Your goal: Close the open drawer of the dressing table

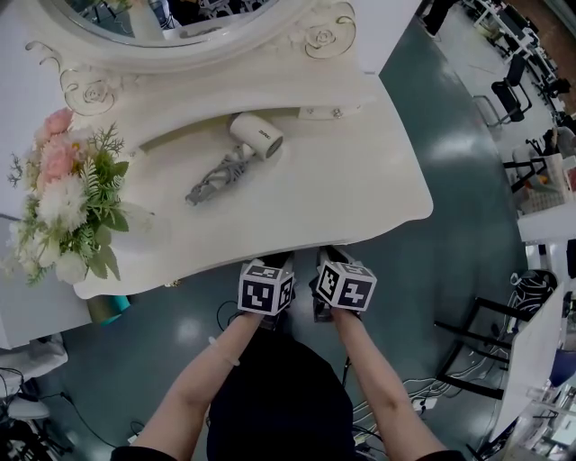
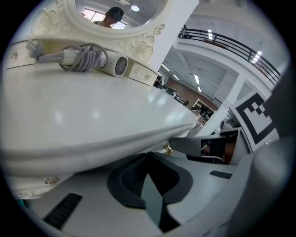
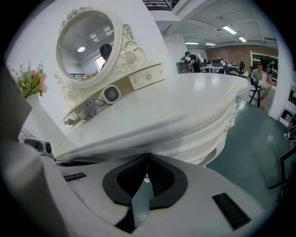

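Observation:
The white dressing table [image 1: 360, 194] fills the upper head view. Both grippers sit side by side at its front edge. My left gripper [image 1: 273, 263] and my right gripper [image 1: 329, 257] point at the table front, their tips tucked under the overhanging top. In the left gripper view the left gripper [image 2: 148, 155] has its dark pads together with nothing between them, right below the moulded edge [image 2: 92, 150]; a brass knob [image 2: 168, 149] shows just past it. The right gripper [image 3: 148, 156] is likewise shut against the carved front [image 3: 203, 136]. No drawer stands out from the front.
A white hair dryer [image 1: 254, 137] with its coiled cord [image 1: 216, 178] lies on the top below the oval mirror [image 1: 180, 27]. A vase of pink and white flowers [image 1: 63, 194] stands at the left end. A small drawer [image 3: 147, 77] under the mirror looks closed. Chairs and racks stand on the right.

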